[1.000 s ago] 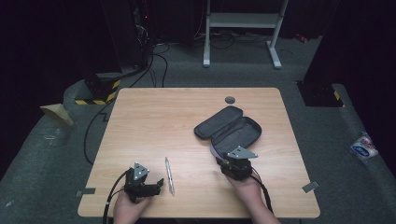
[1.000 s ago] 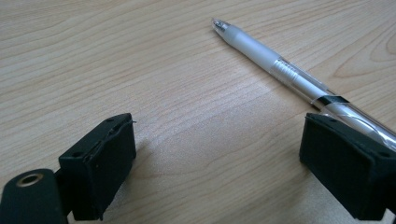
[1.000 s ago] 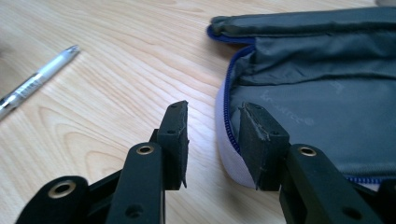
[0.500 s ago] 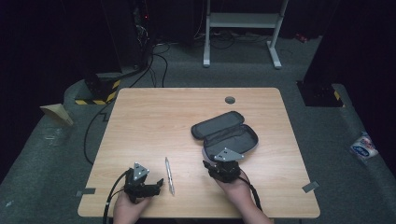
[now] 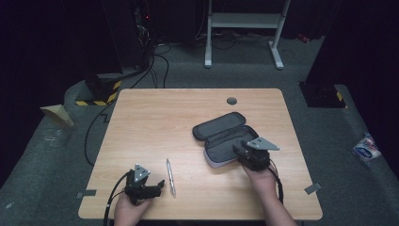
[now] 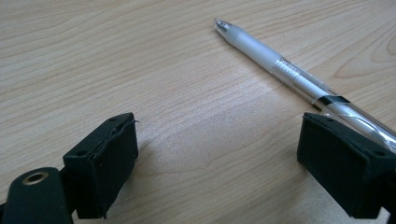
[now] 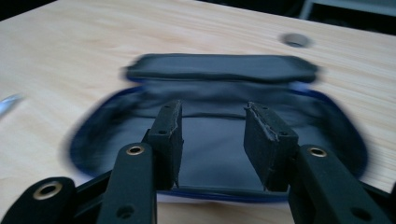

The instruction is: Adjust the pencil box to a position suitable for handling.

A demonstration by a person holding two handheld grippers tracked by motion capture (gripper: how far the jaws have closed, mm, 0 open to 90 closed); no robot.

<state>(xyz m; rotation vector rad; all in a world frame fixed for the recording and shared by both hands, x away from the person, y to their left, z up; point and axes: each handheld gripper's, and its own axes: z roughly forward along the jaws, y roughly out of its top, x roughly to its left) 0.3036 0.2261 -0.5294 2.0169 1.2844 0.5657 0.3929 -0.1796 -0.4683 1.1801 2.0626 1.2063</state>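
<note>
While one open case [image 5: 225, 140] lies toward the right edge of the table [image 5: 155, 117], lid flung back and nothing to be seen inside, one pen [image 5: 170, 177] rests near the front edge, just beside the left gripper [image 5: 157, 186]; the right gripper [image 5: 240, 151] sits at the case's near rim. Along the left gripper's view, its jaws stand wide apart on bare wood, the pen [image 6: 299, 84] running past the right-hand one. Along the right gripper's view, the jaws have just been opening, with nothing between them, before the blurred case [image 7: 219, 93].
</note>
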